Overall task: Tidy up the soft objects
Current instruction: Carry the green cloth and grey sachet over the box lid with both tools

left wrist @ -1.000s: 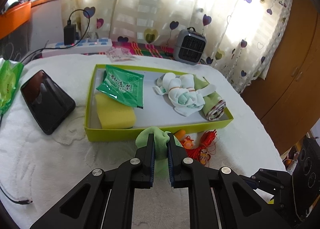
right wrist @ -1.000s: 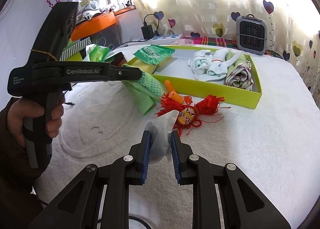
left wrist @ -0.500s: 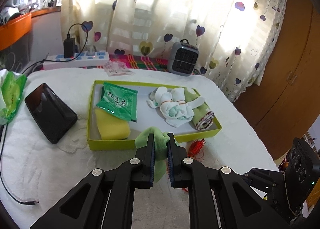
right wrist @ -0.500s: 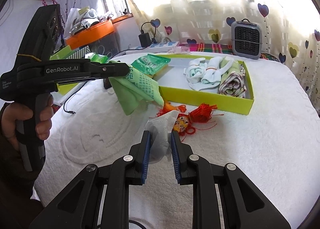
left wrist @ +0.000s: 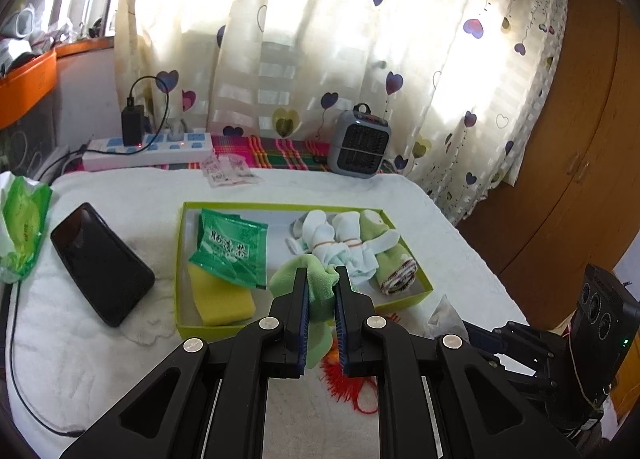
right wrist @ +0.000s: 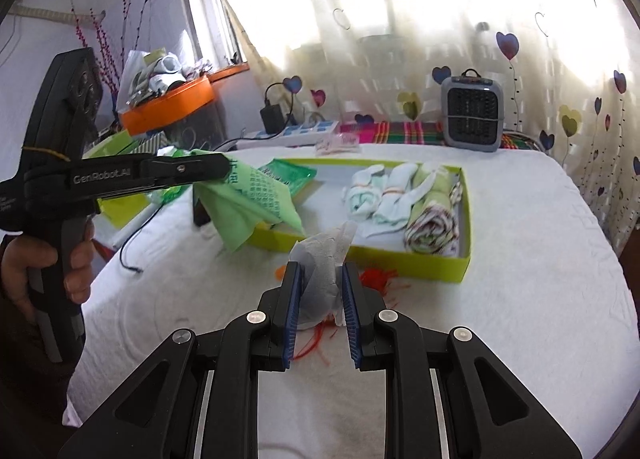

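Note:
My left gripper (left wrist: 321,279) is shut on a light green cloth (left wrist: 318,291), which hangs in the air in front of the yellow-green tray (left wrist: 179,259). From the right wrist view the same cloth (right wrist: 248,207) droops from the left gripper (right wrist: 226,169) over the tray's near left corner. My right gripper (right wrist: 318,271) is shut on a crumpled white tissue (right wrist: 320,263), lifted above the bed. In the tray (right wrist: 464,255) lie a green packet (left wrist: 232,247), a yellow sponge (left wrist: 220,295), rolled white socks (left wrist: 336,243) and a rolled towel (left wrist: 394,267).
A red tasselled charm (left wrist: 344,379) lies on the white bedspread in front of the tray. A black phone (left wrist: 100,267) and a green wipes pack (left wrist: 24,227) sit at the left. Behind are a power strip (left wrist: 148,147), a small grey heater (left wrist: 362,147) and curtains. A hand (right wrist: 24,271) holds the left gripper's handle.
Both grippers have risen with what they hold. The green cloth has lifted off the bed and now hangs over the tray's front edge; the tissue is higher above the red charm.

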`<state>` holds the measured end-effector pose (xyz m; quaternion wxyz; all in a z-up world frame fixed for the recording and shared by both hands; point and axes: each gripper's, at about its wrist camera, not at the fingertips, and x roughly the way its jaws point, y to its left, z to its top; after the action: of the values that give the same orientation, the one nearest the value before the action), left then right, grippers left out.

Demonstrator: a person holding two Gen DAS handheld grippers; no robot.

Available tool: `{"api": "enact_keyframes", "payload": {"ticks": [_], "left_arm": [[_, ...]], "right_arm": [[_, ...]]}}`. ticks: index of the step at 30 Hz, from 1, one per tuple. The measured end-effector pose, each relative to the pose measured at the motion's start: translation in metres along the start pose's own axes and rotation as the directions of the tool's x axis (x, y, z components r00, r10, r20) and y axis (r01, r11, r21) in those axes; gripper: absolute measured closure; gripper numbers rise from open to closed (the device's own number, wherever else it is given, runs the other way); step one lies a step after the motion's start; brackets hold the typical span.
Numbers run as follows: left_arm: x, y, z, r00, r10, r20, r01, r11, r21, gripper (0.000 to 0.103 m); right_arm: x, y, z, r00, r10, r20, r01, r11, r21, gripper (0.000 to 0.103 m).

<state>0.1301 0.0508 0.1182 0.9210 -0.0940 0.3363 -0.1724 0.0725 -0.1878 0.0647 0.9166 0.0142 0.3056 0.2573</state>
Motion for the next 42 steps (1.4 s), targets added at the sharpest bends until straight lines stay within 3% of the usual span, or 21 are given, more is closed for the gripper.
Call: {"api": "enact_keyframes", "payload": {"ticks": [13,23,42], "left_arm": [[0.031,0.008,0.03,1.0,0.012,-0.024,-0.012,1.0,0.003,0.093],[0.066,0.015,0.047,0.998,0.016,-0.058,-0.016,1.0,0.01,0.093],[0.122,0.035,0.057,0.987,0.066,-0.15,-0.066,0.998,0.003,0.092]], "right_arm": [[0.024,-0.009,0.02,1.0,-0.016,-0.016,0.016,1.0,0.003,0.081],[0.062,-0.01,0.033,0.997,0.015,-0.078,-0.016,1.0,-0.012,0.081],[0.119,-0.006,0.042,0.984,0.044,-0.175,-0.051,0.998,-0.039,0.082]]}}
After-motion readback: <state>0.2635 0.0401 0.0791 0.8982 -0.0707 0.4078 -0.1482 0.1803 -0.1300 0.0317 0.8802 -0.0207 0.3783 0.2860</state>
